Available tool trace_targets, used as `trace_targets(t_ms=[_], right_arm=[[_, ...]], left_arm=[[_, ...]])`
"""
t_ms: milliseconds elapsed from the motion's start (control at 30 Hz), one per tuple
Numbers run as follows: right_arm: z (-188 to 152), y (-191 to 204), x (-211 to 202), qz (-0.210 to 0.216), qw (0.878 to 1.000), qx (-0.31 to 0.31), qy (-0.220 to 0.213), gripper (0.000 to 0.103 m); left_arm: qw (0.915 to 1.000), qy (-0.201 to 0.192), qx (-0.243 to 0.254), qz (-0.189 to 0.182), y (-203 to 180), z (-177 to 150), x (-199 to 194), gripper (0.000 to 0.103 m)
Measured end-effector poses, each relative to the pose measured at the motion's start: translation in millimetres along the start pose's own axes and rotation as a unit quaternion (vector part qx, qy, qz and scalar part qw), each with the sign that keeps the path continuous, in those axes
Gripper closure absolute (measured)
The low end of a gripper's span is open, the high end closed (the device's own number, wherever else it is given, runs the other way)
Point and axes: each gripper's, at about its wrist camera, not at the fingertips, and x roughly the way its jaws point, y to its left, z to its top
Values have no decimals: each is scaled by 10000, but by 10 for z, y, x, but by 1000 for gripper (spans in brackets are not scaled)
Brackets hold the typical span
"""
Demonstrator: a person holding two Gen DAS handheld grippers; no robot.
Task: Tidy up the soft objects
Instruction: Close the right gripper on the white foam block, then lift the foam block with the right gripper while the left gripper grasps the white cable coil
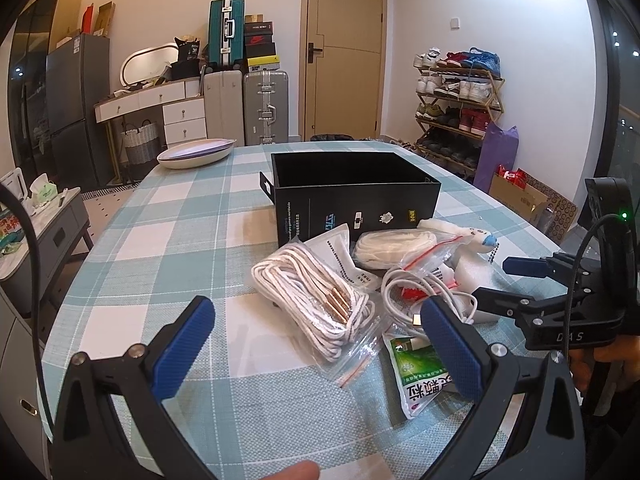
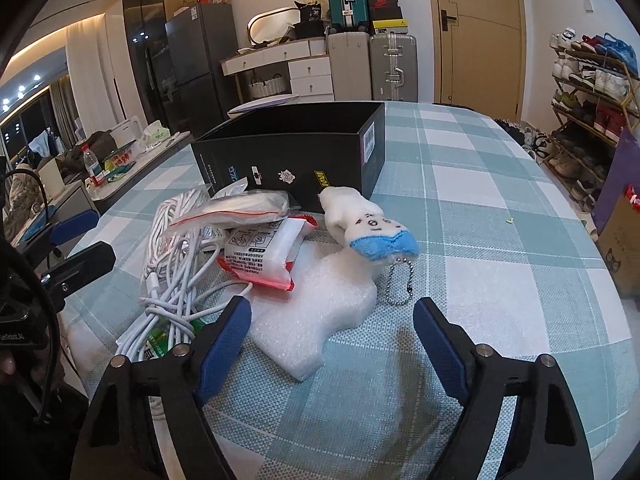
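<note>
We have a tabletop (image 1: pixel 168 240) under teal-and-white checked woven cloth, with wide bare room to its left and far side; the right side past the pile is bare too.

Black box (image 1: pixel 352 196), rigid card, open top, sits mid-tabletop with its long printed wall facing us. The pile lies just in front of that wall, some items touching it.

White foam pad (image 2: pixel 316 320): flat, wavy outline, soft pebbled surface, long axis running from near the right tongs toward the box.

Bagged white rope (image 1: pixel 320 304): coiled cord in a clear zip bag, copper-coloured tips pointing back toward the left tongs, long axis diagonal from far-left to near-right.

White cable (image 2: pixel 168 304): loose glossy loops, sprawled at the pile's near side, partly on the green sachet (image 1: pixel 420 372), a flat printed foil pack lying closest to us.

Second clear bag (image 1: pixel 396 248) holds flat white lace, long axis across the box front. Red-and-white packet (image 2: pixel 264 256) lies flat beside the foam.

Plush keychain (image 2: pixel 368 224): white fuzzy body, blue end toward us, resting on the foam, ball chain hanging off the near end.

Left tongs (image 1: pixel 316 344) are spread wide, holding nothing, over the rope bag. Right tongs (image 2: pixel 332 336) are spread wide as well, empty, straddling the foam's near end.
</note>
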Motion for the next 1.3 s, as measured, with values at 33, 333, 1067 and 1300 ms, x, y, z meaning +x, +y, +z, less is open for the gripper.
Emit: trace_targets(t_ms=[33,333,1067,1300], right_arm=[[2,3,1,1,10000,1,1,17],[-1,100,101,89,9997,-169,182,37],[-142,-46,-293,716,9966,-24,-418,67],[-99,32,-490,1095,9899,-73,-892,67]], left_arm=[[10000,4,-6,-3,5,-1,0,0],[10000,4,2,3,0,-9,8,0],[10000,-16,52,-36,-32,15,-19,0],[9998,-7,68,-198,-74,25,-48,0]])
